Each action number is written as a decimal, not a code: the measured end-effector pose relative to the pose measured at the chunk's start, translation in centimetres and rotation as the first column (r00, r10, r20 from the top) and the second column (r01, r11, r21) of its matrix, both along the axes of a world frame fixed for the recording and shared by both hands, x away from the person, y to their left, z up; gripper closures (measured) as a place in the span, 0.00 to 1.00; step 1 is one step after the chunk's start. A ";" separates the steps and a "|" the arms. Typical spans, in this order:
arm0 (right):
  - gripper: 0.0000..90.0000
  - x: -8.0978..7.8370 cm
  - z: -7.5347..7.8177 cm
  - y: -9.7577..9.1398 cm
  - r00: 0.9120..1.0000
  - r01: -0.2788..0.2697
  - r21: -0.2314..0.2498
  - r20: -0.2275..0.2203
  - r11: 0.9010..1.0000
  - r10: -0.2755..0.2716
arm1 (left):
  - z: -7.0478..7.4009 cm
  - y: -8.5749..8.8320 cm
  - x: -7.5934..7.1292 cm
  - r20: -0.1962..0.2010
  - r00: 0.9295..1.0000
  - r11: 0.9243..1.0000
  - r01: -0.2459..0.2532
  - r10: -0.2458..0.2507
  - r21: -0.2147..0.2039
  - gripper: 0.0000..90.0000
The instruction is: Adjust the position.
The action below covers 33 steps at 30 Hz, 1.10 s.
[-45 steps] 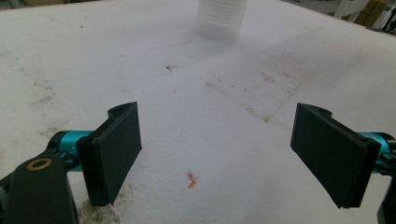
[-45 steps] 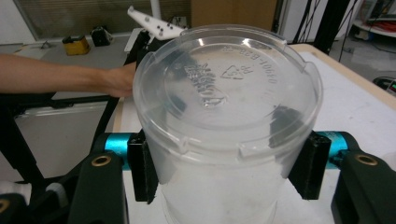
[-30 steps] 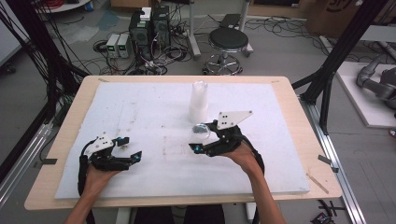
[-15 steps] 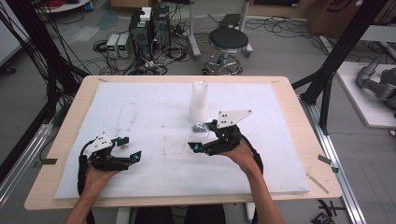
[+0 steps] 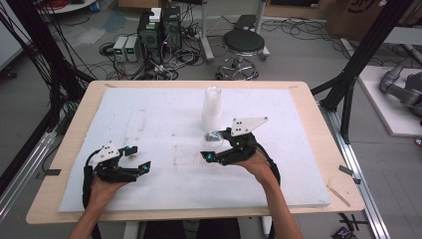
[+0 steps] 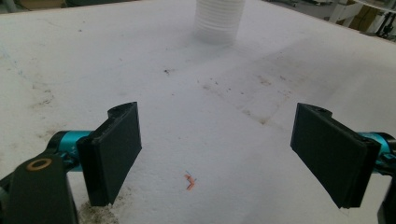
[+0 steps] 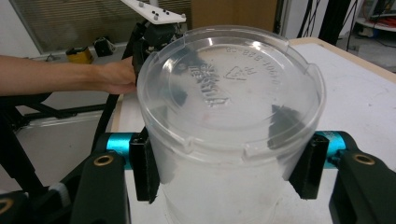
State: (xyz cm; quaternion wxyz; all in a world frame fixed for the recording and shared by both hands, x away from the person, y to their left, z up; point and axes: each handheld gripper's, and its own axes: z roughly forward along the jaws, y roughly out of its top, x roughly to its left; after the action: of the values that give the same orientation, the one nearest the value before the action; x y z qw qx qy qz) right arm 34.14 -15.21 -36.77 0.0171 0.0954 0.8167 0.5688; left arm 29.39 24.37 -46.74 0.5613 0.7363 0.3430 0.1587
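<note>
Cup (image 7: 229, 121) of clear plastic sits clamped between the pads of the right gripper (image 5: 215, 147), its flat base turned toward that gripper's camera and the side walls squeezed from both flanks. Gripping across the body below the base rim probably keeps the thin wall from slipping out, and the cup looks tipped onto its side near the middle of the white foam sheet (image 5: 149, 114), just in front of a tall stack of cups (image 5: 211, 108) standing upright toward the far edge. I judge the single cup has to do with that stack, either taken from it or meant for it.

The left gripper (image 5: 135, 160) rests low near the front left corner of the sheet, jaws spread apart with nothing between them; in the left gripper view bare foam lies between the two black pads (image 6: 116, 149), with a tiny orange scrap (image 6: 189, 180) on it. Parked there, it stays out of the working hand's way while remaining free to steady the stack if needed.

Raised lettering is moulded into the cup's base: a recycling triangle and an arc of characters around the rim, read in reverse through the plastic. The digits are too faint to read with confidence, and no brand name is legible.
</note>
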 end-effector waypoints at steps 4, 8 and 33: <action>0.44 0.1 0.0 -0.1 1.000 -0.006 0.027 0.001 1.000 0.006 | 0.1 0.0 0.0 0.004 1.000 1.000 0.030 -0.030 -0.008 0.18; 0.44 0.1 0.1 -0.2 1.000 -0.015 0.058 -0.019 0.998 0.016 | 0.4 -0.3 -0.1 0.024 0.997 0.996 0.081 -0.080 -0.041 0.18; 0.45 -0.3 0.4 0.2 0.995 -0.097 0.177 -0.008 0.979 0.100 | 4.9 -6.1 0.7 0.145 0.880 0.873 0.469 -0.451 -0.133 0.17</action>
State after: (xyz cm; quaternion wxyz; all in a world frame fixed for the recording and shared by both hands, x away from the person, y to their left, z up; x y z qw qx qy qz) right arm 33.83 -14.97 -36.42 -0.0266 0.0607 0.7669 0.6383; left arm 30.06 18.23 -41.80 0.6594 0.7383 0.1382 0.0318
